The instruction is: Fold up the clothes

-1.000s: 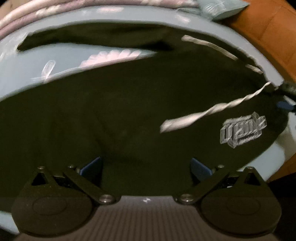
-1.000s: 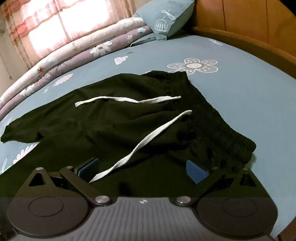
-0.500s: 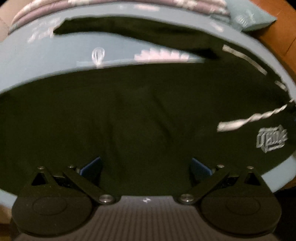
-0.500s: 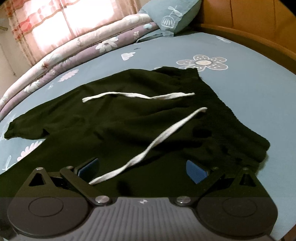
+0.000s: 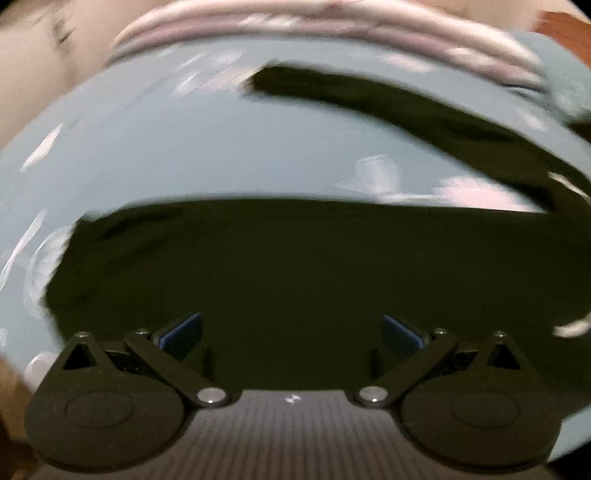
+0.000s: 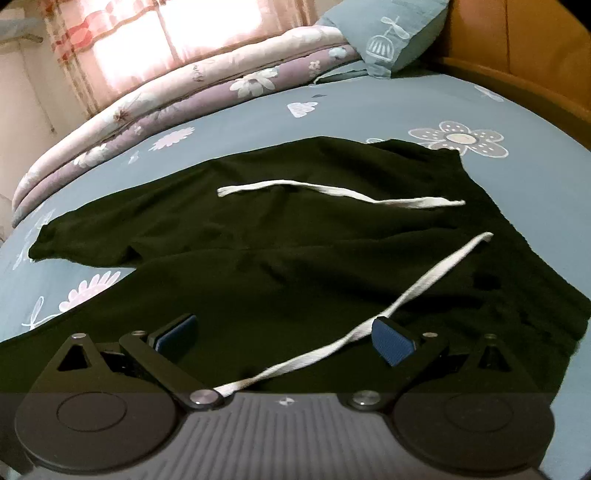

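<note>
Black drawstring trousers [image 6: 295, 266] lie spread on the blue flowered bedsheet [image 6: 388, 110], waistband to the right, legs running left. Two white drawstrings [image 6: 424, 288] cross the dark cloth; the nearer one runs down under my right gripper. The right gripper [image 6: 284, 336] is open just above the cloth near the waist, nothing between its blue pads [image 6: 393, 341]. In the blurred left wrist view the trousers [image 5: 295, 266] fill the lower half, one leg [image 5: 388, 107] stretching across the sheet [image 5: 184, 147] farther off. My left gripper [image 5: 291, 332] hovers open over the near leg.
A rolled pink and purple floral quilt [image 6: 192, 85] lies along the far side of the bed. A blue pillow [image 6: 391, 33] leans at the back right against the wooden headboard [image 6: 517, 48]. Curtained window [image 6: 155, 33] behind. Bare sheet lies right of the waistband.
The left view has swept leftwards along the trousers: the logo and drawstrings have slid out to the right and the leg's end shows. The right gripper has moved closer over the waist area.
</note>
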`<control>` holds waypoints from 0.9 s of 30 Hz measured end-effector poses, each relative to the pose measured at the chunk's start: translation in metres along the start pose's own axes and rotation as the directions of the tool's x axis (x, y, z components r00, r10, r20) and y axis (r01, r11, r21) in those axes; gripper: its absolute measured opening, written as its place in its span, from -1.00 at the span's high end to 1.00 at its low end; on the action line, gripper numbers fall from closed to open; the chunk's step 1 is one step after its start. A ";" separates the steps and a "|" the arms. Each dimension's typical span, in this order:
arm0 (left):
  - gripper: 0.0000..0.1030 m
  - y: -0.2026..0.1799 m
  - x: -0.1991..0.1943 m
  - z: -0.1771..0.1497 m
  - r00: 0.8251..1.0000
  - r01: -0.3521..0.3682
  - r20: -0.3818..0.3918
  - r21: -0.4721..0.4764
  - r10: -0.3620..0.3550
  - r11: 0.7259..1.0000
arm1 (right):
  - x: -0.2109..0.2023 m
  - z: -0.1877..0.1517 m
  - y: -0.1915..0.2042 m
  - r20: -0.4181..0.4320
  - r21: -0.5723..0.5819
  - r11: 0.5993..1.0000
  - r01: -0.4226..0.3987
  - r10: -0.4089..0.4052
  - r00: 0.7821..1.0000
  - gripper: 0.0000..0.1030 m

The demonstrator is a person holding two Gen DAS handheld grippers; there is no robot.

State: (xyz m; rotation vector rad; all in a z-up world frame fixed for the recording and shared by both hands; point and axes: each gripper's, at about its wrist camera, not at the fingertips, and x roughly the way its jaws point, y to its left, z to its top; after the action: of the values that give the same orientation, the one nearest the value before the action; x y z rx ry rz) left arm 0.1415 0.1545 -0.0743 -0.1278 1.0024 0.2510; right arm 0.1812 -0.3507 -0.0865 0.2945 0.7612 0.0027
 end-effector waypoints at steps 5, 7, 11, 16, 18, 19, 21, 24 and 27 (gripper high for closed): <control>-0.98 0.057 0.020 -0.011 0.993 -0.053 -0.113 -0.106 0.041 0.993 | 0.004 0.000 0.008 -0.012 -0.017 1.000 -0.002 0.002 1.000 -0.98; -0.98 0.063 0.014 -0.009 0.992 -0.056 -0.114 -0.105 0.044 0.993 | 0.005 0.000 0.010 -0.013 -0.019 1.000 -0.002 0.002 1.000 -0.98; -0.98 0.054 -0.007 0.012 1.000 -0.007 -0.019 -0.052 0.007 0.999 | 0.007 0.000 0.013 -0.018 -0.022 1.000 0.004 -0.004 1.000 -0.98; -0.98 0.042 0.006 0.044 0.992 0.110 0.064 -0.002 -0.110 0.994 | 0.011 -0.001 0.017 -0.025 -0.031 0.999 0.009 -0.010 1.000 -0.98; -0.98 0.045 0.021 0.049 0.994 0.088 0.065 -0.012 -0.087 0.996 | 0.012 -0.001 0.018 -0.028 -0.033 0.999 0.010 -0.011 1.000 -0.98; -0.98 0.048 0.030 0.052 0.996 0.063 0.066 -0.018 -0.062 0.998 | 0.013 -0.001 0.019 -0.030 -0.033 0.999 0.010 -0.011 0.999 -0.98; -0.98 0.056 0.048 0.056 0.999 -0.014 0.034 -0.054 0.016 0.998 | 0.014 0.000 0.019 -0.032 -0.032 0.999 0.010 -0.011 0.999 -0.98; -0.97 0.068 0.058 0.058 0.997 -0.082 -0.018 -0.118 0.080 0.990 | 0.015 0.001 0.020 -0.033 -0.033 0.999 0.011 -0.012 0.999 -0.98; -0.98 0.057 0.037 0.065 1.000 -0.024 0.005 -0.143 0.025 0.989 | 0.016 0.001 0.022 -0.033 -0.042 0.999 0.002 -0.004 0.999 -0.98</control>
State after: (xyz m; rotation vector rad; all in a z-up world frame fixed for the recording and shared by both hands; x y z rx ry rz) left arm 0.1985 0.2291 -0.0700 -0.2452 0.9797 0.3462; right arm 0.1963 -0.3277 -0.0908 0.2536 0.7932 0.0210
